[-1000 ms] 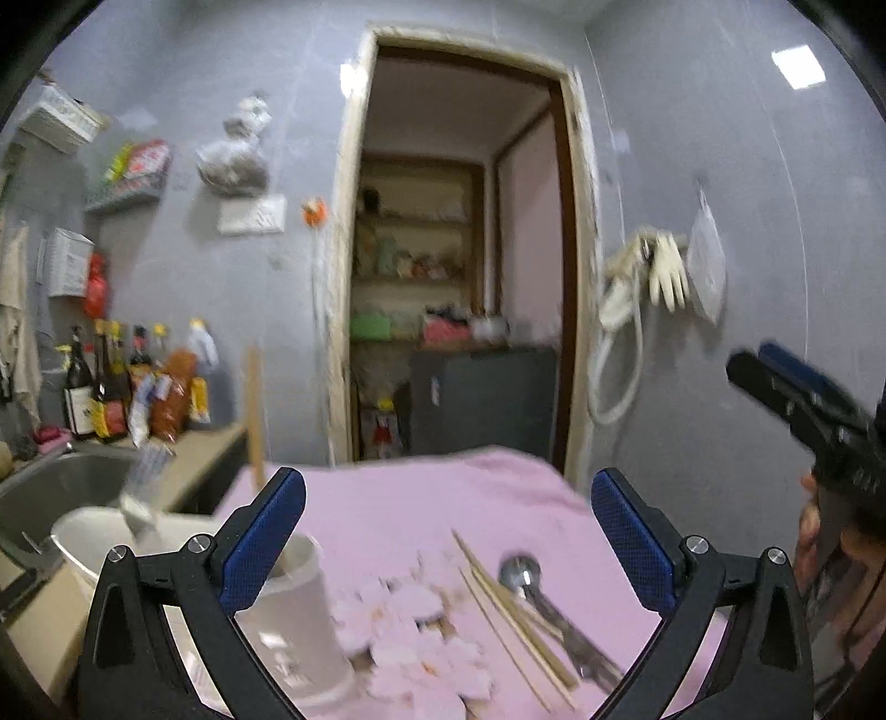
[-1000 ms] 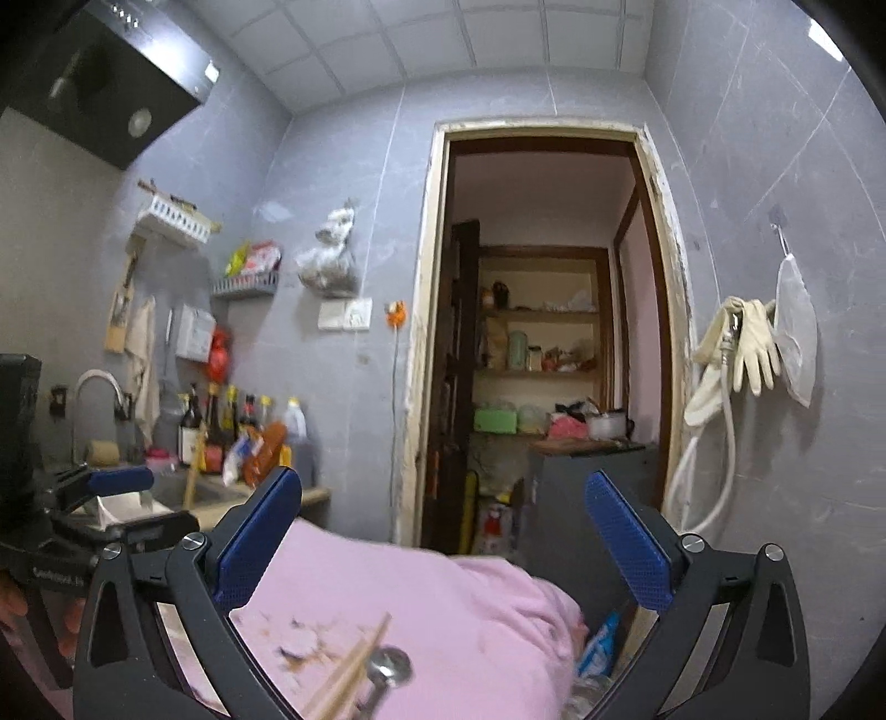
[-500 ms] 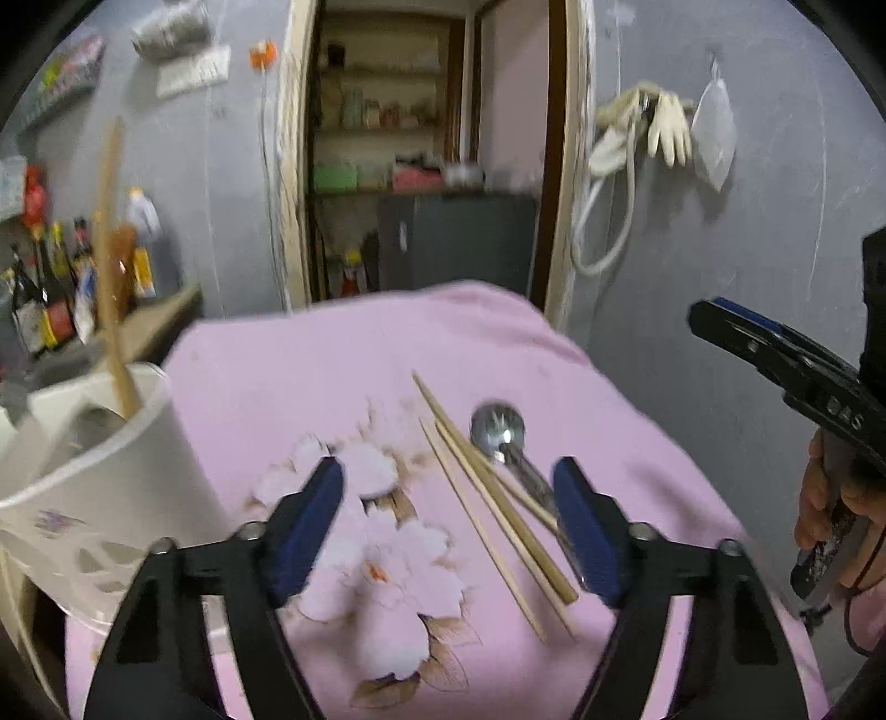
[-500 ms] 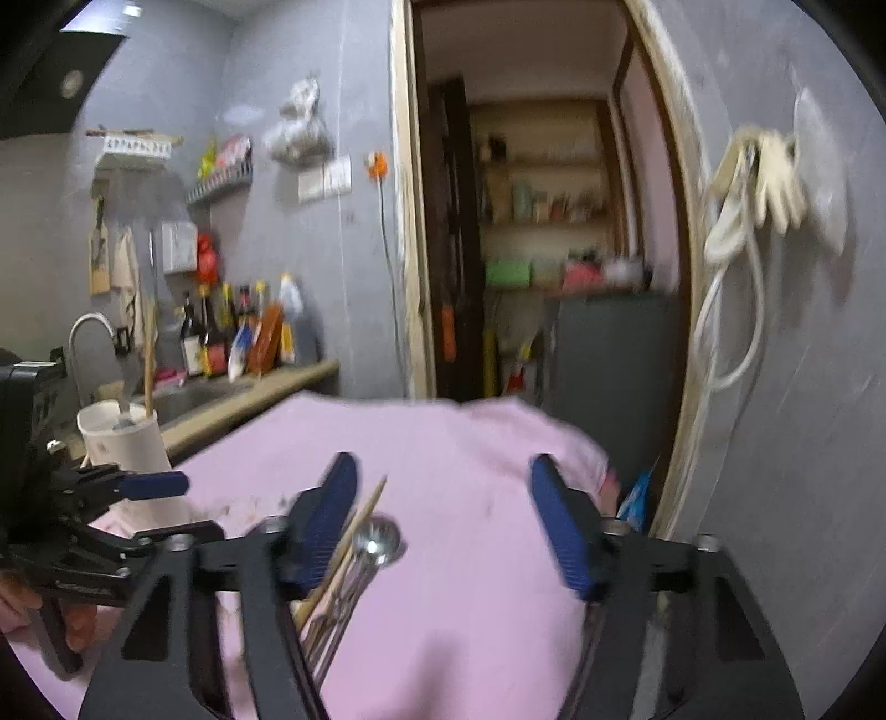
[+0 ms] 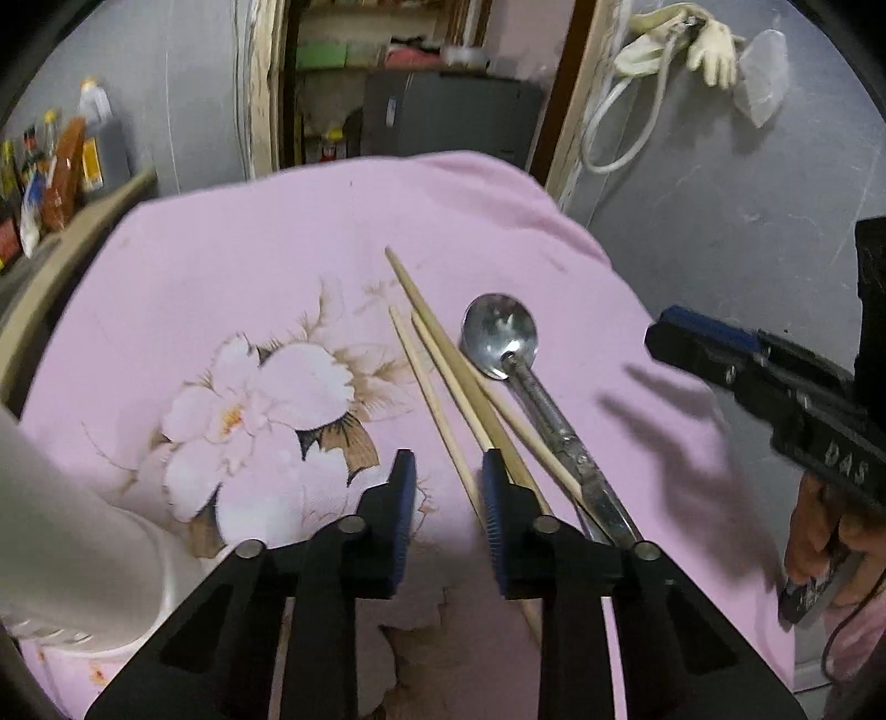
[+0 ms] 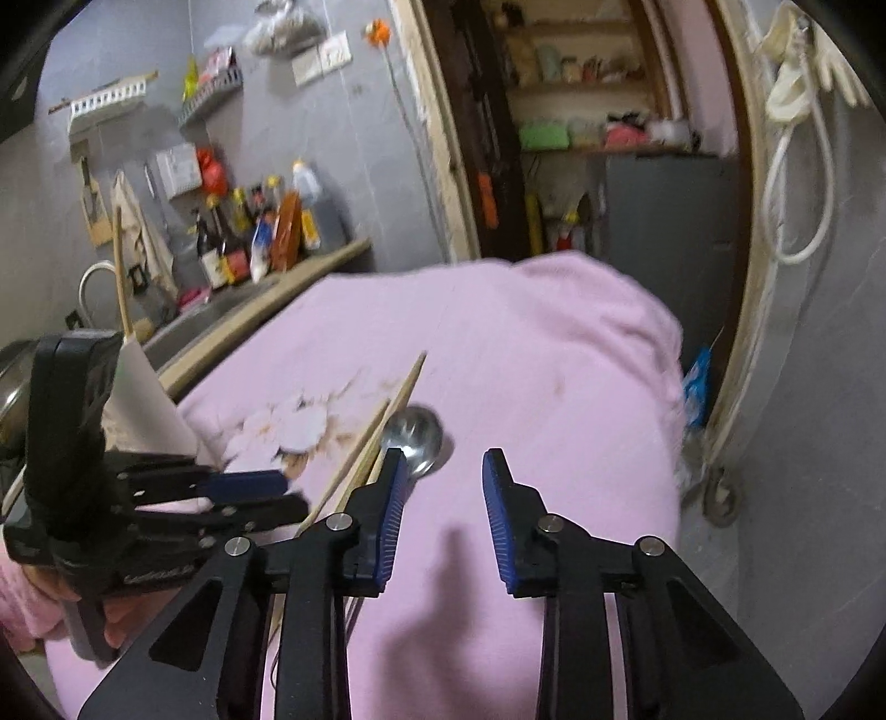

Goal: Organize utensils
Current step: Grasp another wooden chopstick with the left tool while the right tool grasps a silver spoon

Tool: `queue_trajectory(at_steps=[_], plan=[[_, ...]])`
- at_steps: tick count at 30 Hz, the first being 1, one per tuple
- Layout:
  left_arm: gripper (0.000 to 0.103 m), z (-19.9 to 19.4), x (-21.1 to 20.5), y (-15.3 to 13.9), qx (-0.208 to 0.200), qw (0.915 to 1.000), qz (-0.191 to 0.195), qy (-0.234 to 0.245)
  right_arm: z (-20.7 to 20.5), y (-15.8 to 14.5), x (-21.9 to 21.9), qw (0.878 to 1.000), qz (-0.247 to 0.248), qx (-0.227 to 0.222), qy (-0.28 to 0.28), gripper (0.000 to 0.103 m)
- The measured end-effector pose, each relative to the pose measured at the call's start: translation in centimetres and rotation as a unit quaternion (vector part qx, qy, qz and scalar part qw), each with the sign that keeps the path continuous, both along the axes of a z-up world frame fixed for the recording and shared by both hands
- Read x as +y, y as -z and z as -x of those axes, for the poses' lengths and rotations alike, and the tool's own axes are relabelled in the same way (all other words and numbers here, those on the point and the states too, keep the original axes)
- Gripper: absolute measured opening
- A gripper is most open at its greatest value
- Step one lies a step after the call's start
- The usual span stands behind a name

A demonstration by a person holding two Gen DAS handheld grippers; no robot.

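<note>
Several wooden chopsticks [image 5: 443, 360] and a metal spoon [image 5: 501, 332] lie side by side on a pink flowered cloth [image 5: 249, 266]. My left gripper [image 5: 443, 498] hovers over their near ends, its jaws closing. One chopstick runs along the inner face of the right pad; the pads press on nothing. My right gripper [image 6: 443, 487] is over bare cloth just right of the spoon [image 6: 418, 437], jaws closing with nothing between them. A white utensil holder [image 5: 66, 554] stands at the left, and in the right wrist view a stick stands in the holder [image 6: 144, 399].
A counter with bottles [image 6: 255, 243] and a sink runs along the left of the cloth. Behind the cloth's far edge is an open doorway [image 6: 581, 138] with shelves. A grey wall with hanging gloves [image 5: 709, 44] is on the right. A hand [image 5: 814, 531] holds the right gripper.
Both grippers have tipped downward and come closer to the cloth and utensils. Both pairs of jaws have narrowed from wide open to a small gap.
</note>
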State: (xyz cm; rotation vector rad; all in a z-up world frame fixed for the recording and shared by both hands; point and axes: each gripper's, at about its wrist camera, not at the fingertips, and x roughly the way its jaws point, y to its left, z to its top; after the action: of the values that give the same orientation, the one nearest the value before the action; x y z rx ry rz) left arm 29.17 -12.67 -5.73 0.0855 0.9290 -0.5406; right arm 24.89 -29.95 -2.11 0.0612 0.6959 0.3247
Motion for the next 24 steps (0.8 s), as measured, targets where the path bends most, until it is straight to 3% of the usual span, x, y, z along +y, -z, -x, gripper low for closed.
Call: queue_trajectory(at_steps=[5,9,12,24], plan=[[0.017,-1.7,0.0,0.6,0.033,0.9994,0.011,-0.005,-1.3,0.9,0.9,0.998,-0.012,0.050,-0.026,0.025],[0.014,-2.1,0.1,0.5,0.034,0.9993,0.010,-0.010,-2.2,1.5,1.5,0.996,-0.007,0.077,-0.033,0.025],[0.005,-2.1,0.2,0.5,0.032,0.9993,0.005,-0.015,-2.7,2.0,1.5,0.995,-0.019,0.095,-0.034,0.025],[0.003,-0.1,1.9,0.5,0.036,0.9988,-0.006,-0.033,-4.5,3.1,2.9,0.988,-0.009,0.146,-0.047,0.026]])
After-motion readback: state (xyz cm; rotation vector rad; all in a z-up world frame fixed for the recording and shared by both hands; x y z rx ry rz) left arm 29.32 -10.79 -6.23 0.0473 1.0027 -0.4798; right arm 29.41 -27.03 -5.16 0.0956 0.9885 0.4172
